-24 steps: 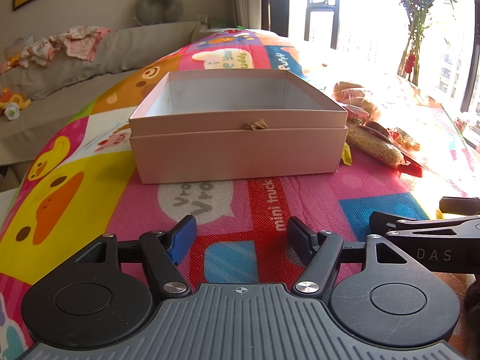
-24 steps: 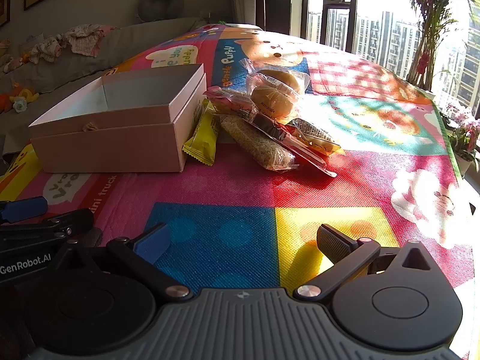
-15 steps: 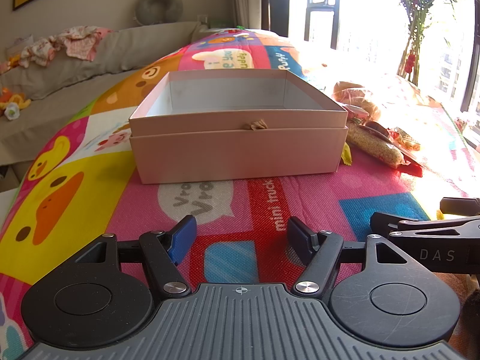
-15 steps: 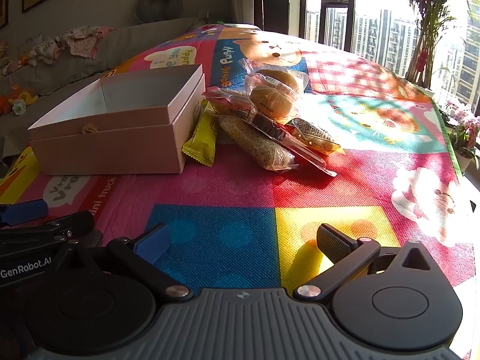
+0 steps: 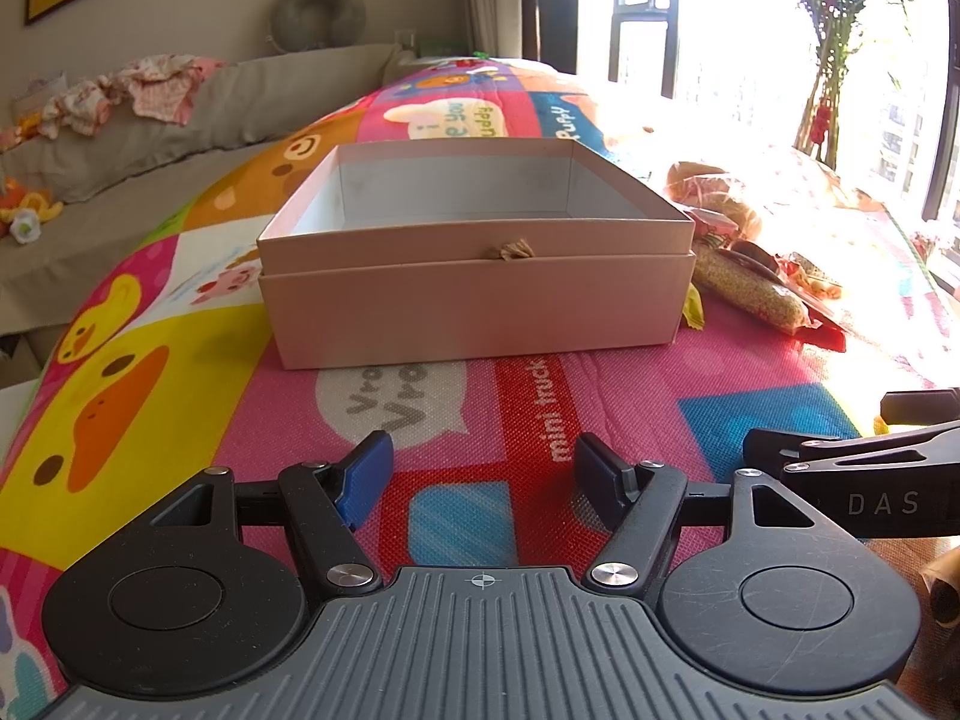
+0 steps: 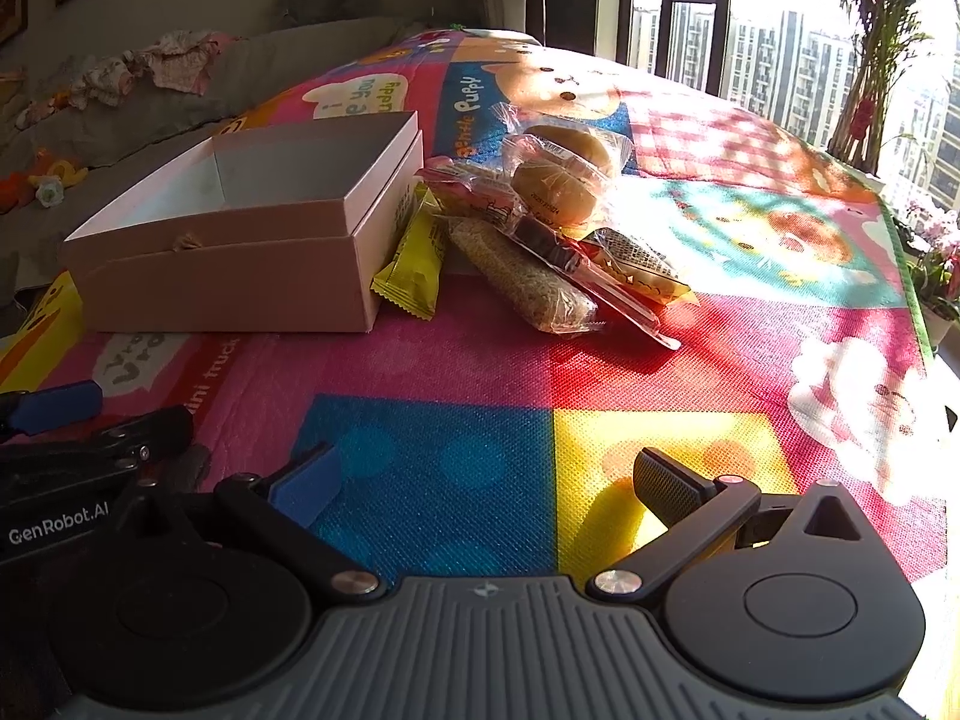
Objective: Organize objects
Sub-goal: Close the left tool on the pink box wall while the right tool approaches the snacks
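An open, empty pink box (image 5: 474,300) (image 6: 240,276) sits on the colourful play mat. Right of it lies a pile of wrapped snacks: a yellow packet (image 6: 414,264) leaning on the box, a grain bar (image 6: 528,285) (image 5: 750,294), wrapped buns (image 6: 558,180), a red-edged packet (image 6: 636,264). My left gripper (image 5: 483,468) is open and empty, low over the mat in front of the box. My right gripper (image 6: 486,477) is open and empty, in front of the snacks, well short of them.
The mat (image 6: 720,228) covers the whole surface. A grey sofa with clothes and toys (image 5: 150,102) runs along the left. Windows and a potted palm (image 6: 870,42) stand at the far right. Each gripper shows at the edge of the other's view.
The right gripper has shifted slightly forward toward the snacks. The left gripper has not moved. Both stay open.
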A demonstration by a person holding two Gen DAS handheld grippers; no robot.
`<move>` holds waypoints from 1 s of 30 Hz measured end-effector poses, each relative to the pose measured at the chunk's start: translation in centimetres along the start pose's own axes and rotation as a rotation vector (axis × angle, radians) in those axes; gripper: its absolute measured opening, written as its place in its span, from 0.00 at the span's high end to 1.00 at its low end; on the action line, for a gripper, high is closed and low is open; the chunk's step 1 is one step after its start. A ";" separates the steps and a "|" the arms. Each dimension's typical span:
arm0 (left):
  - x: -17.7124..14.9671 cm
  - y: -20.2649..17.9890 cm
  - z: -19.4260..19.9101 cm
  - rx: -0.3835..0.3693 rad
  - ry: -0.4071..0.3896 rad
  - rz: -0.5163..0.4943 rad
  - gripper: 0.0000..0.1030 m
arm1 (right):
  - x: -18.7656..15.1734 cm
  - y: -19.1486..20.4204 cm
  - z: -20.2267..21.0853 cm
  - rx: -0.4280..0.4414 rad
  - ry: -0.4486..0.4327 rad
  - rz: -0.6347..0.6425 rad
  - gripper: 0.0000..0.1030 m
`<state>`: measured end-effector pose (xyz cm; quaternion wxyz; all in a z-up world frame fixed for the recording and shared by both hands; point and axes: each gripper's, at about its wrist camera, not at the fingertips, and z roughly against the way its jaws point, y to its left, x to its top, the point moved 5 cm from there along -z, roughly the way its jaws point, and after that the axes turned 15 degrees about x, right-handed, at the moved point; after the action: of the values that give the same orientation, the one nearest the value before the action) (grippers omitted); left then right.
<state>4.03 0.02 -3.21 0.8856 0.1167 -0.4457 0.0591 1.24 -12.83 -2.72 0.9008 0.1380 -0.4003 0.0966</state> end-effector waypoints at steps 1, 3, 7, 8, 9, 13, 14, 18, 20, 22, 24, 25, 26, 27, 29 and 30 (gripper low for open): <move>-0.1 0.2 0.3 0.000 0.000 0.000 0.30 | 0.1 0.0 0.0 -0.004 0.006 -0.004 0.00; -0.1 0.2 0.3 0.001 0.000 -0.001 0.30 | 0.1 0.0 -0.1 -0.009 0.011 -0.013 0.00; 0.1 -0.1 0.1 0.004 0.000 0.000 0.29 | 0.1 0.0 -0.1 -0.009 0.013 -0.025 0.00; 0.1 -0.2 0.1 0.005 0.001 0.001 0.29 | 0.1 0.0 -0.1 -0.009 0.017 -0.022 0.00; 0.1 -0.1 0.1 0.005 0.001 0.001 0.29 | 0.1 0.0 -0.2 -0.007 0.021 -0.020 0.00; 0.1 0.0 0.0 0.008 0.002 0.005 0.29 | 0.2 -0.1 -0.2 0.000 0.035 -0.014 0.00; 0.0 -0.1 0.1 0.012 0.001 0.004 0.29 | 0.2 -0.1 -0.2 0.002 0.038 -0.011 0.00; -0.1 0.0 0.1 0.012 0.001 0.007 0.28 | 0.3 -0.1 -0.2 0.008 0.046 -0.006 0.00; 0.0 0.1 0.1 0.007 0.002 0.014 0.29 | 0.2 -0.1 -0.2 0.009 0.042 -0.006 0.00; 0.0 0.2 0.1 0.001 0.003 0.022 0.30 | 0.2 0.0 -0.2 0.008 0.041 -0.003 0.00; 0.0 0.3 0.1 -0.007 0.002 0.032 0.31 | 0.3 0.0 -0.1 0.007 0.040 -0.002 0.00; 0.1 0.4 0.1 -0.007 0.001 0.032 0.31 | 0.3 0.0 -0.1 0.009 0.039 -0.002 0.00; 0.2 0.5 0.1 -0.006 0.004 0.024 0.35 | 0.3 0.0 0.0 0.015 0.040 -0.004 0.00; 0.3 0.8 0.1 -0.009 0.013 0.022 0.37 | 0.4 -0.1 0.0 0.023 0.039 -0.009 0.00; 1.1 1.9 0.4 -0.015 0.033 0.046 0.40 | 0.7 -0.3 0.7 0.033 0.015 -0.028 0.00; 1.8 2.6 0.6 -0.014 0.028 0.059 0.40 | 1.1 -0.3 1.2 0.031 -0.011 -0.024 0.00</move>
<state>4.08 2.33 -1.05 0.8904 0.0963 -0.4370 0.0838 1.21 -13.39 -1.16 0.8975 0.1570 -0.4019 0.0913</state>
